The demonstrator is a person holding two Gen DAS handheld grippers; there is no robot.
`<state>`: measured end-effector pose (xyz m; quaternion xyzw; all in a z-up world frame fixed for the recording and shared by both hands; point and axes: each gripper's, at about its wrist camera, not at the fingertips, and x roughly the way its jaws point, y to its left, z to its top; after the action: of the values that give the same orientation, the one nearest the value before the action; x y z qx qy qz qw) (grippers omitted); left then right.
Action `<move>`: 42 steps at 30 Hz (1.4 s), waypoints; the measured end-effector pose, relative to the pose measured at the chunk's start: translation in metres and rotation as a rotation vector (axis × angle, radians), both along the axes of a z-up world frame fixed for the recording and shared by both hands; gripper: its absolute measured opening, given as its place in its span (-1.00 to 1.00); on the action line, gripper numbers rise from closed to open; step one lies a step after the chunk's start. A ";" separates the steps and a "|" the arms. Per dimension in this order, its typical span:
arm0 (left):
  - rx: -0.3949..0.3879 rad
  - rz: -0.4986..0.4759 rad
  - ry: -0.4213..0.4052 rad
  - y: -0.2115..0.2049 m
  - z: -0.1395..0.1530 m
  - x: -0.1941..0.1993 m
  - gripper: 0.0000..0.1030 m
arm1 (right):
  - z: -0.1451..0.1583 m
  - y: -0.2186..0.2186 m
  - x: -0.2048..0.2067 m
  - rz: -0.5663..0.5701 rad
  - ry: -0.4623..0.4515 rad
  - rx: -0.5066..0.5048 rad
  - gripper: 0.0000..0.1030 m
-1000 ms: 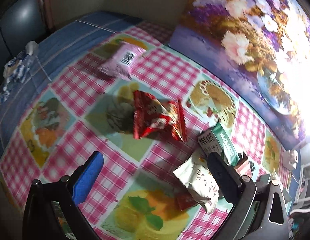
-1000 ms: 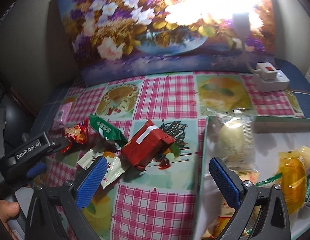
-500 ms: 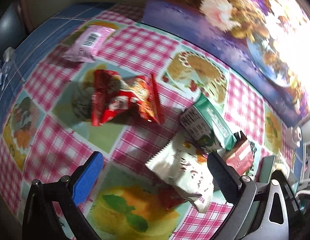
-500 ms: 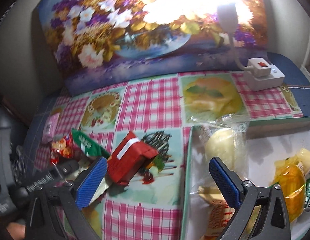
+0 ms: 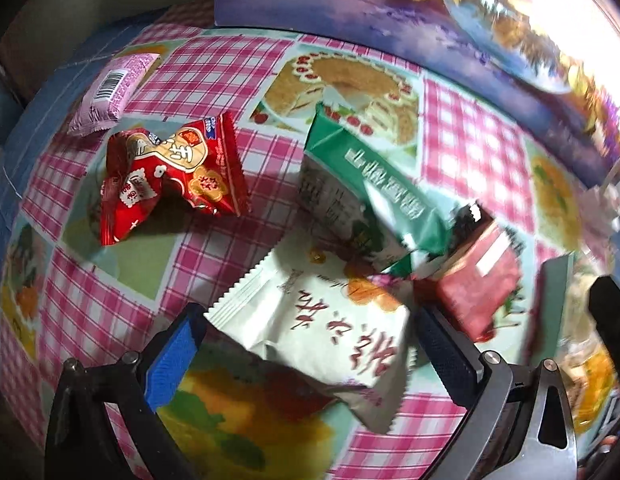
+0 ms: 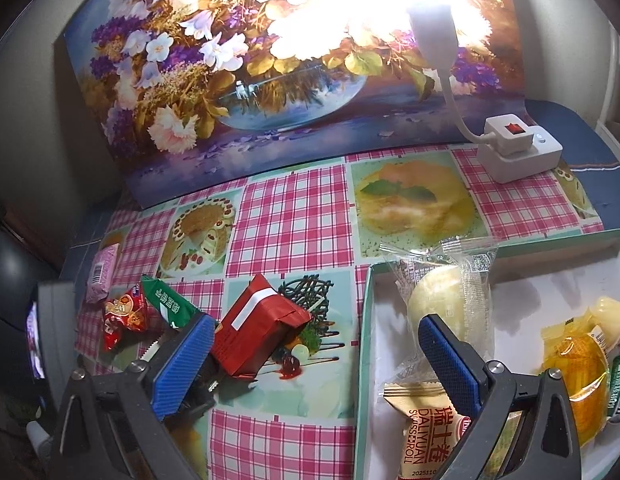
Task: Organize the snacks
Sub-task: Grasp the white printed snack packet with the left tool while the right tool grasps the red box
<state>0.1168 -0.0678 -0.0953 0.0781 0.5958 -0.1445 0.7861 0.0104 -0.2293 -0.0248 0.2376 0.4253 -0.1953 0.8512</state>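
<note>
My left gripper (image 5: pixel 310 354) is open, its fingers on either side of a white snack packet (image 5: pixel 322 328) lying on the checked tablecloth. Beyond it lie a green packet (image 5: pixel 374 192), a red packet (image 5: pixel 170 176), a pink packet (image 5: pixel 112 92) and a dark red box (image 5: pixel 478 284). My right gripper (image 6: pixel 318 360) is open and empty, over the left edge of the tray (image 6: pixel 364 340). The tray holds a clear-wrapped pale bun (image 6: pixel 442 296), a gold Swiss roll packet (image 6: pixel 426 432) and a yellow jelly pack (image 6: pixel 582 364). The dark red box (image 6: pixel 258 328) lies left of the tray.
A flower painting (image 6: pixel 270 60) stands along the back of the table. A white power strip (image 6: pixel 518 148) with a lit lamp (image 6: pixel 432 20) sits at the back right. The left gripper's body (image 6: pixel 54 328) shows at the left of the right wrist view.
My left gripper has moved forward and right, closing in until its fingers flank the white packet. My right gripper has drifted left and slightly closer to the tray edge.
</note>
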 end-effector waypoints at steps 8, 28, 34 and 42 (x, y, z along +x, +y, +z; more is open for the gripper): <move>0.003 0.101 -0.011 0.030 -0.001 0.009 1.00 | -0.002 0.010 0.007 0.042 0.009 -0.019 1.00; -0.092 0.174 0.052 0.075 -0.003 0.031 1.00 | -0.034 0.060 0.052 0.320 0.105 -0.189 1.00; -0.063 0.141 0.050 0.061 -0.007 0.031 0.99 | -0.046 0.062 0.058 0.342 0.124 -0.208 1.00; -0.026 0.127 0.045 0.051 -0.011 0.029 0.96 | -0.057 0.067 0.064 0.366 0.134 -0.216 0.95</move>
<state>0.1461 -0.0168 -0.1060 0.0269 0.6154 -0.1038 0.7809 0.0741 -0.1625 -0.0820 0.0503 0.4937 -0.0972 0.8627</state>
